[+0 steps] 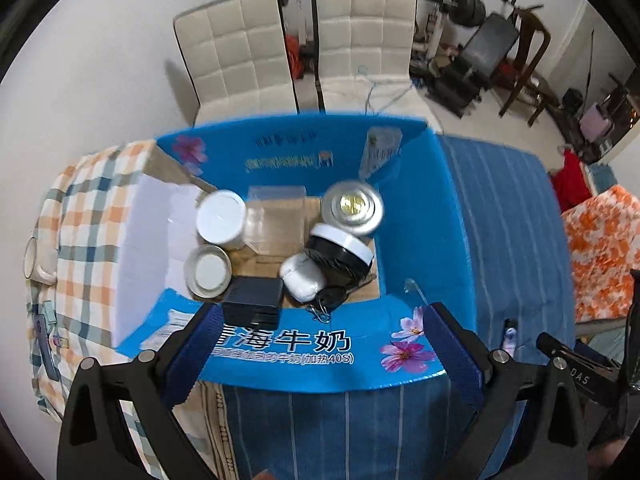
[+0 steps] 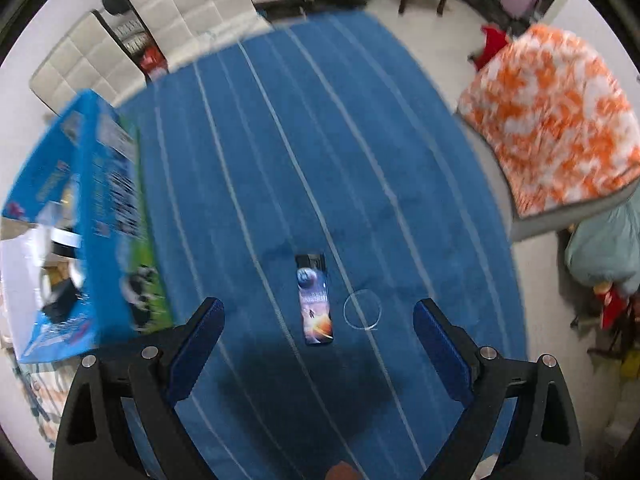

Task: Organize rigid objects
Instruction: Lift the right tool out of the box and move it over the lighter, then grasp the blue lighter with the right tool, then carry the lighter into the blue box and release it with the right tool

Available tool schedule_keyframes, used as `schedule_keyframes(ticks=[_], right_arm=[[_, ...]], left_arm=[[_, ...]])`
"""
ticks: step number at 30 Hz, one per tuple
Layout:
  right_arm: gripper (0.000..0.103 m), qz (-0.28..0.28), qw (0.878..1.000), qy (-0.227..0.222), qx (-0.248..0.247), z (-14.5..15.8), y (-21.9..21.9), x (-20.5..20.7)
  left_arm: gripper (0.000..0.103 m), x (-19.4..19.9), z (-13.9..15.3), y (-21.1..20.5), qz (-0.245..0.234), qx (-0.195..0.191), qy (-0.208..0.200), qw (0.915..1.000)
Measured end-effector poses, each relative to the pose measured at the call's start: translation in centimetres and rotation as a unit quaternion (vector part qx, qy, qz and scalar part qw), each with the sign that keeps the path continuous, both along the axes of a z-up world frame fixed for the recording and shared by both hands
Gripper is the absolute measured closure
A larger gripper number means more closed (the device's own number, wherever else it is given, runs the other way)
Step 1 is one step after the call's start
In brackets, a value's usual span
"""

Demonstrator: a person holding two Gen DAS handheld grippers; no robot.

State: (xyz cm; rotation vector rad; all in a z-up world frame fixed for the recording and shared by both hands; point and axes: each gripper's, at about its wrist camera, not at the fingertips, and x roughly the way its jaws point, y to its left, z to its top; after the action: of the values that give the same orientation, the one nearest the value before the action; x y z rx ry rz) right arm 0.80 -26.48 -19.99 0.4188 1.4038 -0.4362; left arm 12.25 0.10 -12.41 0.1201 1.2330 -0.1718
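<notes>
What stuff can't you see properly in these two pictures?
- Left wrist view: the bottom of the blue milk box is mostly covered by jars, a round tin and a black block.
- Left wrist view: the small key-like thing is half hidden by the box wall.
- Right wrist view: the box is smeared by blur; its print is unreadable.
- Right wrist view: the lighter label is too small to read.

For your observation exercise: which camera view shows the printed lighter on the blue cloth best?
The right wrist view: the lighter lies flat, whole and centred between the open right gripper fingers. The left wrist view catches only a small blurred piece at its right side.
</notes>
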Motion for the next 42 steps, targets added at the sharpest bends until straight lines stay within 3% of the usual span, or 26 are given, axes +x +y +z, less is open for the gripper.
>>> schedule_keyframes(ticks=[3, 10, 13, 15, 17, 22, 27, 33, 37, 42], right_arm=[[0.006, -0.010, 0.999, 0.027, 0.026, -3.7, -0.7, 0.0], [0.028, -0.017, 0.996, 0.076, 0.038, -9.7, -0.6, 0.4], [0.033, -0.011, 0.998, 0.064, 0.017, -9.5, 0.0, 0.6], [0.044, -0.008, 0.998, 0.057, 0.012, -9.3, 0.4, 0.7], [0.073, 0.003, 0.998, 0.055, 0.004, -8.9, 1.3, 0.8], [0.076, 0.022, 0.998, 0.060, -0.014, -8.3, 2.9, 1.0], [0.076, 0.036, 0.998, 0.039, -0.022, -5.3, 5.4, 0.6], [0.076, 0.069, 0.997, -0.038, 0.001, 2.4, 8.5, 0.7], [0.076, 0.102, 0.989, -0.100, 0.025, 8.5, 11.8, 1.7], [0.076, 0.135, 0.979, -0.138, 0.058, 11.7, 14.9, 4.6]], left_arm=[[0.000, 0.5, -2.1, -0.6, 0.000, 0.008, 0.016, 0.9998], [0.000, 1.2, -5.0, -1.0, -0.002, 0.025, 0.042, 0.9988], [0.000, 1.4, -5.4, -1.0, -0.003, 0.029, 0.046, 0.9985], [0.000, 1.4, -5.6, -1.0, -0.005, 0.031, 0.047, 0.9984], [0.000, 1.6, -5.7, -0.9, -0.005, 0.032, 0.048, 0.9983], [0.000, 1.6, -5.8, -0.8, -0.008, 0.031, 0.049, 0.9983], [0.000, 1.3, -4.6, 0.4, -0.004, 0.021, 0.045, 0.9987], [0.000, 0.1, -0.4, 4.0, 0.023, -0.008, 0.019, 0.9995], [0.000, -0.4, 1.9, 6.2, 0.033, -0.020, 0.007, 0.9992], [0.000, 0.1, 3.2, 8.0, 0.043, -0.028, -0.003, 0.9987]])
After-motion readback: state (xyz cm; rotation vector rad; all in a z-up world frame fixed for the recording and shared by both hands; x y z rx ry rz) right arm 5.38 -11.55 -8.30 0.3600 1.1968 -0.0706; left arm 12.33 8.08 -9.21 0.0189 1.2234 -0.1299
